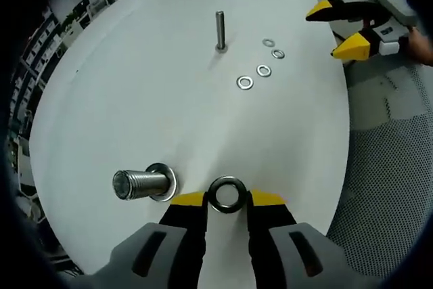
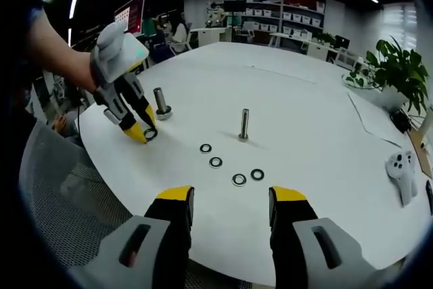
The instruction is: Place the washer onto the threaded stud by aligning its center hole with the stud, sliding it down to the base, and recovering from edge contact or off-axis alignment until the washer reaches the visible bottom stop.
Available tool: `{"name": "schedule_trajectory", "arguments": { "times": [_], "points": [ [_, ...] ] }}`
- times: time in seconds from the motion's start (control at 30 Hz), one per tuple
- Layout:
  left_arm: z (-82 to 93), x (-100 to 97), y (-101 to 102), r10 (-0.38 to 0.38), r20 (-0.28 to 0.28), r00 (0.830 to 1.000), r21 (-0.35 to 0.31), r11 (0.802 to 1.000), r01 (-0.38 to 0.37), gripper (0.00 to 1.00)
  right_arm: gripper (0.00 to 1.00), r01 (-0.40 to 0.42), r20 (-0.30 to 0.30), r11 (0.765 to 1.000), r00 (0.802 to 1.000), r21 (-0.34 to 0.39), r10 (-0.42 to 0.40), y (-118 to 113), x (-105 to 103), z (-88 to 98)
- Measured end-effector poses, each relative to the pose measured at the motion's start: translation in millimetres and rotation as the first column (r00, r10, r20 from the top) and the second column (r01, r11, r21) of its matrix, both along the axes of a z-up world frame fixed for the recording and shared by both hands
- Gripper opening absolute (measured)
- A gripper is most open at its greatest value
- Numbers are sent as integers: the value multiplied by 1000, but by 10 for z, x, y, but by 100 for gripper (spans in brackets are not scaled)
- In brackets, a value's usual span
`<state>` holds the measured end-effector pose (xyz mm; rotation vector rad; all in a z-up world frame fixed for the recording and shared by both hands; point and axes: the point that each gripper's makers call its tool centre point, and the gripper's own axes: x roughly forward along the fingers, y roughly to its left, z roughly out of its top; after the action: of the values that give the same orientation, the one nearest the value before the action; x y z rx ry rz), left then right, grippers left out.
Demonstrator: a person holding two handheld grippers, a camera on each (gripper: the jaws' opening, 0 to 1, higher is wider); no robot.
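White round table (image 1: 135, 99) carries a thick threaded stud (image 1: 139, 184) and a thin stud (image 1: 220, 30), with four loose washers (image 1: 245, 83) beside the thin one. My left gripper (image 1: 227, 199) pinches a washer (image 1: 226, 194) just beside the thick stud; my right gripper (image 2: 230, 202) hangs spread, holding nothing.
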<state>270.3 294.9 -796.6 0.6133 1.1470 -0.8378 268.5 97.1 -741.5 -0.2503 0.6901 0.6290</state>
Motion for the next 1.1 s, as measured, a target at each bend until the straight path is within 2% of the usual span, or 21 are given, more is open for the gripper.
{"name": "schedule_trajectory", "arguments": {
  "times": [0.4,0.63,1.03,1.1],
  "points": [
    [-16,-51,236,-1,-30,1000,32,999,2,21,47,6,-2,1000,1000,-3,-6,-4,-8,-2],
    [-17,-71,226,-43,-45,998,58,997,45,23,47,8,-5,1000,1000,-9,-8,-11,-7,-10],
    [-21,-54,239,-32,-67,997,81,996,37,21,47,17,-4,1000,1000,-11,-17,-26,1,-16],
    [-15,-69,237,-60,-65,996,97,993,66,20,47,19,-4,1000,1000,-12,-19,-28,1,-17]
  ]
}}
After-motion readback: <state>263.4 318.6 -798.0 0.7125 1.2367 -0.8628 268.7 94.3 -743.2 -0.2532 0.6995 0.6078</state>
